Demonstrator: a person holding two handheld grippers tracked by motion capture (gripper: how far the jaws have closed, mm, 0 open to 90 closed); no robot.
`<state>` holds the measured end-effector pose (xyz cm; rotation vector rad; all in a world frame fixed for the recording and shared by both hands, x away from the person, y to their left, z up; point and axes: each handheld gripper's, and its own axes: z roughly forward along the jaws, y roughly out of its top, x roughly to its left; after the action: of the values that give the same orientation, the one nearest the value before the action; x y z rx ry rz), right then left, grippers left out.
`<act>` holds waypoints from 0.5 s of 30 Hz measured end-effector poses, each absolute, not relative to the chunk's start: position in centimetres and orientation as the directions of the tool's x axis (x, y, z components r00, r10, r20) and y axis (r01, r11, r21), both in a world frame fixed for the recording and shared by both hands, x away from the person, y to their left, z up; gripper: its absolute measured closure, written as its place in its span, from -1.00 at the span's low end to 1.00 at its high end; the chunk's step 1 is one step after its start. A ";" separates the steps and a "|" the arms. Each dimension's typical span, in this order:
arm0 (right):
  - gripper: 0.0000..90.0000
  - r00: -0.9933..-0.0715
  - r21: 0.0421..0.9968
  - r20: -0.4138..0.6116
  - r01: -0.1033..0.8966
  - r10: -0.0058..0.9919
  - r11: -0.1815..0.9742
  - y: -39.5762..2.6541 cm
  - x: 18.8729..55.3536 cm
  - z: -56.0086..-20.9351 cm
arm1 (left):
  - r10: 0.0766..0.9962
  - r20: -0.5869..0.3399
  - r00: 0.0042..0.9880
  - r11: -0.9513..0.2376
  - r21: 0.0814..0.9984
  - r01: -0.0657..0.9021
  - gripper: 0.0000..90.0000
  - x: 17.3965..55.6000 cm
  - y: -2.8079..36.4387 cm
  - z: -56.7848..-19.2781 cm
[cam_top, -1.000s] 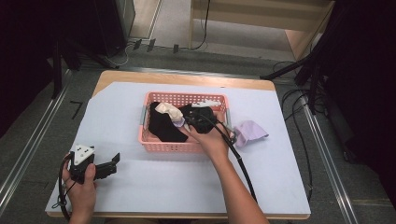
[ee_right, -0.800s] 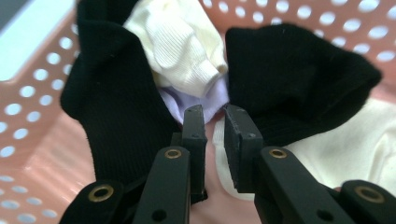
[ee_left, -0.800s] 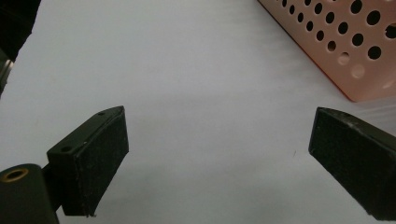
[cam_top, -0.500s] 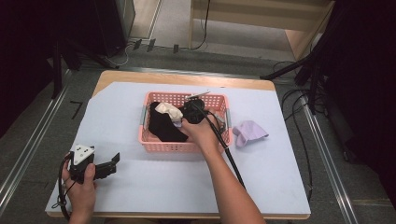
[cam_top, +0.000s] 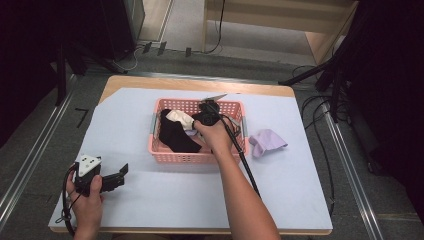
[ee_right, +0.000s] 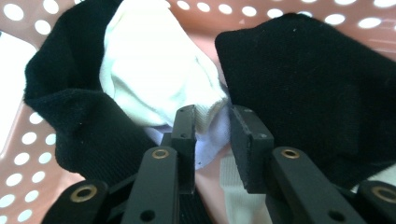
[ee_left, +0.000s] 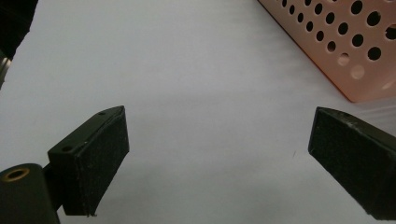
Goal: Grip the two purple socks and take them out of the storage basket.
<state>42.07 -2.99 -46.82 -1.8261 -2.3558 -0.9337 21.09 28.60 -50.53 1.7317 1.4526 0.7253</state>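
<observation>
Socks fill the pink basket (cam_top: 200, 156) at mid-table: a black sock (cam_top: 176, 136) on its left side, a white sock (cam_top: 180, 119) above it, another dark one under my right hand.

Left gripper (cam_top: 116, 176) rests near the table's front-left corner, jaws spread wide, nothing between them. In the left gripper view its pads (ee_left: 102, 162) stand well apart over bare white table cover (ee_left: 187, 70), with the basket's perforated wall (ee_left: 345, 51) off to one side.

Right gripper (ee_right: 211, 140) is down inside the basket. Jaws are narrowed to a small gap around the cuff edge of the white sock (ee_right: 154, 74), with a pale lilac bit of cloth (ee_right: 210, 144) just below. I cannot tell whether the pads actually pinch the cuff yet; a gap shows.

Lilac sock (cam_top: 267, 141) lies on the table just right of the basket. My guess: sorting out of the basket, one piece out, several left.

Room: basket walls crowd the right gripper closely; straight up is the free way out. Open cover lies left, front and right of the basket.
</observation>
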 end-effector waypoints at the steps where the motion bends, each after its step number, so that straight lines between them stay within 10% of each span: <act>1: 0.70 -0.313 0.433 0.366 0.891 0.876 0.138 -2.9 42.1 -47.0 | 0.980 -0.042 0.196 -0.075 0.828 0.555 -0.87 21.1 28.6 -50.5; 15: 1.00 -0.392 0.635 0.315 0.764 0.864 0.115 -5.5 40.1 -42.7 | 0.980 -0.041 0.194 -0.075 0.830 0.553 -0.87 21.1 28.6 -50.6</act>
<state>40.09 -5.47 -42.75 -1.7960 -2.4413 -1.2404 21.09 28.57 -50.55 1.7289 1.4524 0.7282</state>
